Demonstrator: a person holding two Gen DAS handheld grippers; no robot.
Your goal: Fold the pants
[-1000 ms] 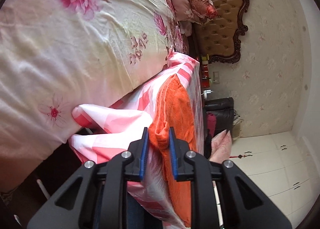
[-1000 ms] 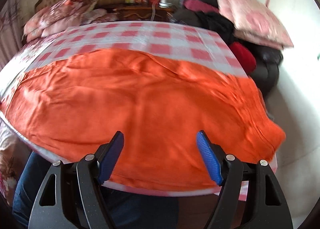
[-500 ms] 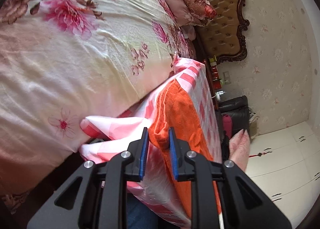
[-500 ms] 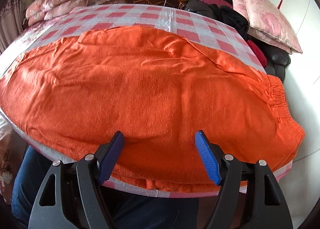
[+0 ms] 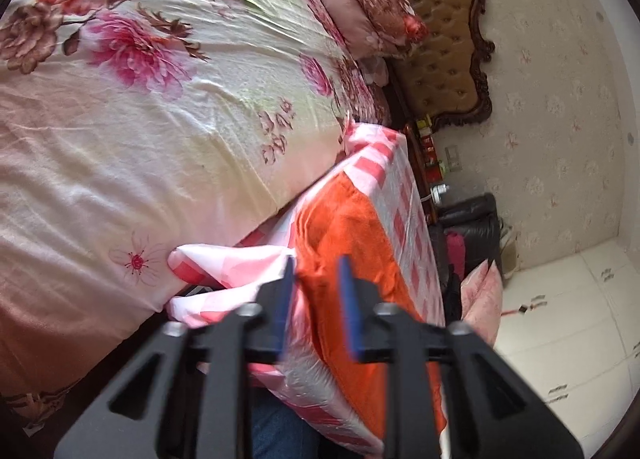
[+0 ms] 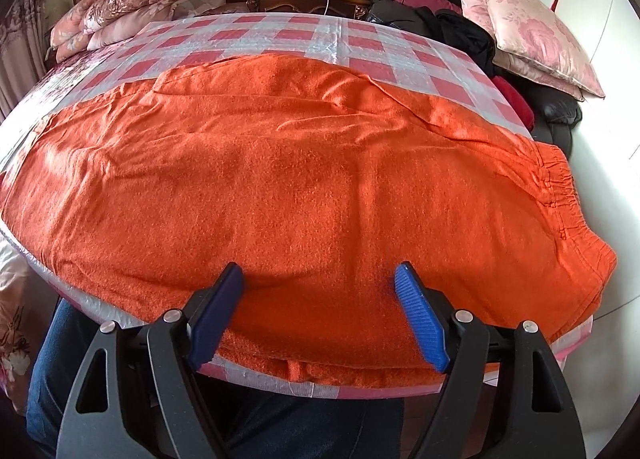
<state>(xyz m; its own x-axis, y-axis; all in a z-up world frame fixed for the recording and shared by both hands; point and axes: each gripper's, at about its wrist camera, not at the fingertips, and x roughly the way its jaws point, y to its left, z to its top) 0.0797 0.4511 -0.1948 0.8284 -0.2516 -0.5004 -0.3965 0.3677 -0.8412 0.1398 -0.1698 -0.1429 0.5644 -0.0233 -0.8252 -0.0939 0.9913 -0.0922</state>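
Pants (image 6: 304,195) cover the checkered table (image 6: 360,47) beside a floral bed (image 5: 140,119); both hand-held grippers gape, gripping nothing.

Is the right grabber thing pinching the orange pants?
No, the right gripper has its jaws wide apart above the flat orange pants.

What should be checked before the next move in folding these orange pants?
1. Pants lie flat on the checked tablecloth: ok, only light wrinkles.
2. Legs stacked on each other: ok, layers show at the near edge.
3. Right gripper open over the near edge: ok.
4. Left gripper holds the pants' end: cannot tell, the view is blurred.
5. Waistband fully on the table: cannot tell.
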